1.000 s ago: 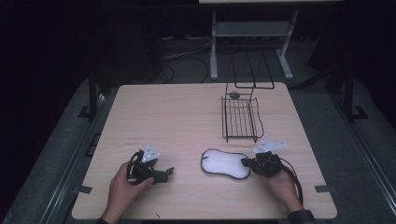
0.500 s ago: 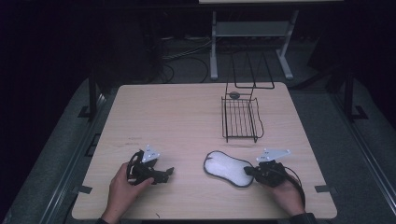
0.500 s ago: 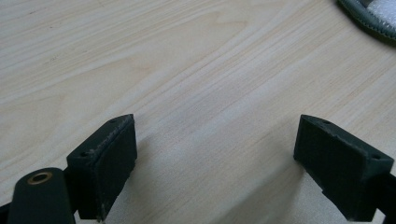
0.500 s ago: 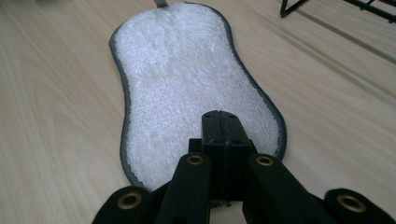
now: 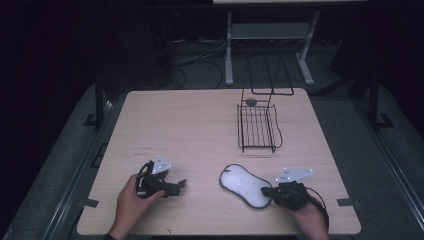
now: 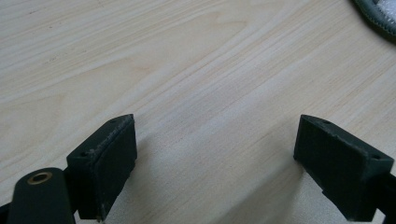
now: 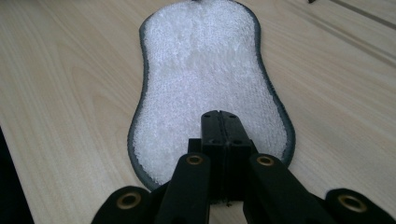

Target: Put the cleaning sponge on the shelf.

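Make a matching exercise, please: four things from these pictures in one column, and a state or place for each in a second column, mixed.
Things:
1. left gripper
2. right gripper
3. pad
4. wire rack

States or places:
A. lies flat near the front edge, white with a dark border
B. fingers wide apart over bare wood
C. stands at the far right part of the table
D. fingers together on the pad's near end

Pairs: 1-B, 2-D, 3-A, 4-C
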